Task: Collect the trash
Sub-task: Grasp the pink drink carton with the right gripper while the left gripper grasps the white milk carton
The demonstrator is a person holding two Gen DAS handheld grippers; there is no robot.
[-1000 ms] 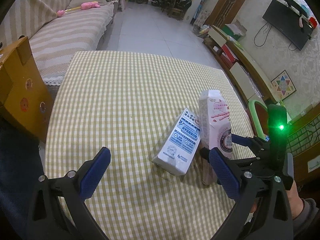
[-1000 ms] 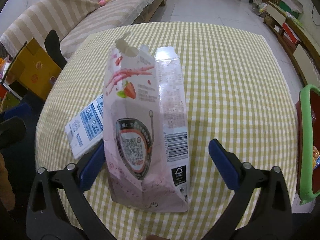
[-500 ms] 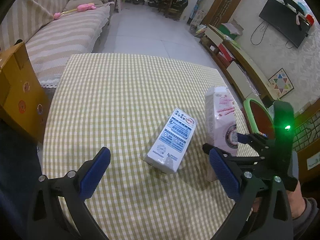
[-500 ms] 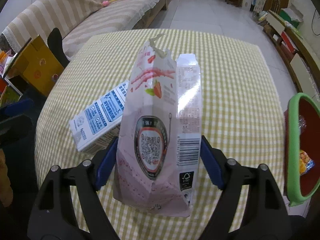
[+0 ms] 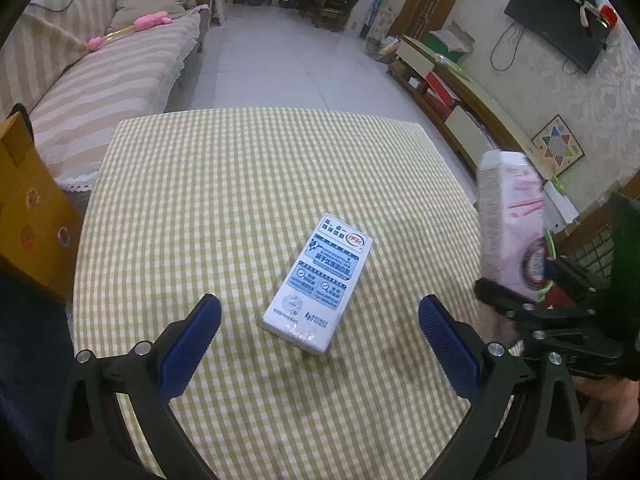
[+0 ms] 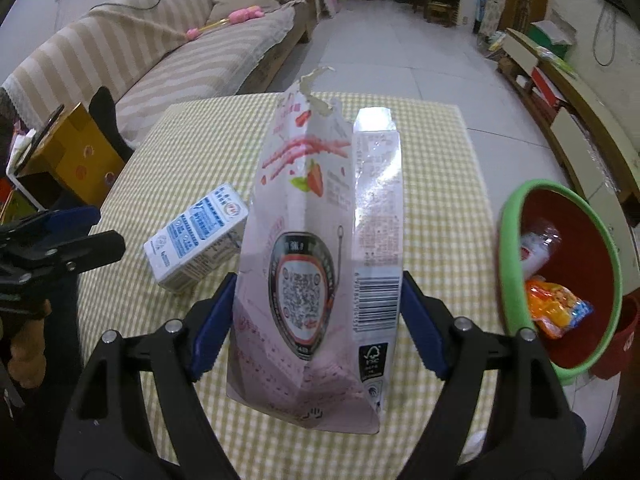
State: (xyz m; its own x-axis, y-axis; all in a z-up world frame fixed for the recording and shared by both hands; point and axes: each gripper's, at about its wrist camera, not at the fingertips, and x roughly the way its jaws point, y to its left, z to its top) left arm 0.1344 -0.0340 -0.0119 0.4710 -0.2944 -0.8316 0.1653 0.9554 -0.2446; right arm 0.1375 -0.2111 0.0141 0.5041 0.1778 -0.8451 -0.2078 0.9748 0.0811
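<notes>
A: Start with the left wrist view. What does it give you?

B: The left gripper [image 5: 320,334] with its blue-padded jaws spread wide and nothing between them. It hangs over the green-and-white checked tablecloth [image 5: 224,200]. Just beyond it a white-and-blue rectangular milk carton [image 5: 318,284] lies flat on the cloth, near the table's near right part. At the far right edge the pink-and-white torn-open paper carton [image 5: 510,224] is blurred and upright, clear of the cloth, with the right gripper's black frame beneath it.

A: Can you see a bin there?

B: Hardly; only a sliver of green shows behind the pink carton. This view gives the striped sofa [image 5: 104,84] on the left and a black wall screen [image 5: 560,20] far right.

A: And the right wrist view?

B: The right gripper [image 6: 318,316] has both blue pads pressed on the sides of the pink carton [image 6: 316,256], jaws fairly wide because the carton is wide. They have just been closing onto it. The torn top points away from the camera. The milk carton [image 6: 196,240] lies to its left on the cloth [image 6: 436,200].

A: Anything new?

B: The red bin with a green rim [image 6: 560,276], right of the table, holding an orange wrapper [image 6: 558,306] and a clear bottle. The left gripper's black frame [image 6: 60,248] shows at the left edge.
</notes>
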